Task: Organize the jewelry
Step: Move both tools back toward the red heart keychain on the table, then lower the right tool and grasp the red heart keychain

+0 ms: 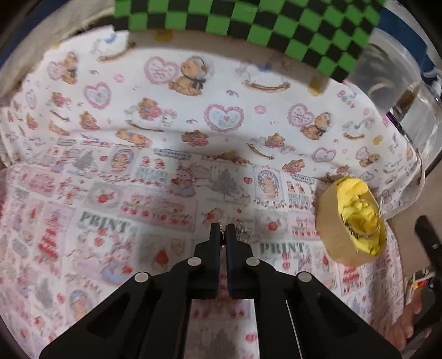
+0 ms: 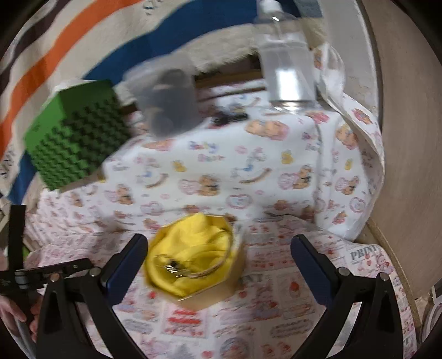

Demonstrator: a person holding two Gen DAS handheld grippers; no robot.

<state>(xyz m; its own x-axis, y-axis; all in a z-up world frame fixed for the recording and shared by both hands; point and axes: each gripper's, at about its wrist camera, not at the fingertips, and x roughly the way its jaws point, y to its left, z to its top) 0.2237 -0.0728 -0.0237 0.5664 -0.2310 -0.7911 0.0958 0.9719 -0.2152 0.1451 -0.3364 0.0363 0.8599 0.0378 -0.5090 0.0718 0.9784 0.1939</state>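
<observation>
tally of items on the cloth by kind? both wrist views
Cardboard box with yellow lining: 1
Jewelry pieces in that box: too blurred to count
Green checkered block: 1
Clear bottle: 1
Clear container with dark contents: 1
Total counted: 4

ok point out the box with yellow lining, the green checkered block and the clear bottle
box (image 2: 210,299): right wrist view, on its cardboard front wall
block (image 1: 276,19): left wrist view, on its checkered face
bottle (image 2: 287,69): right wrist view, on its clear body
</observation>
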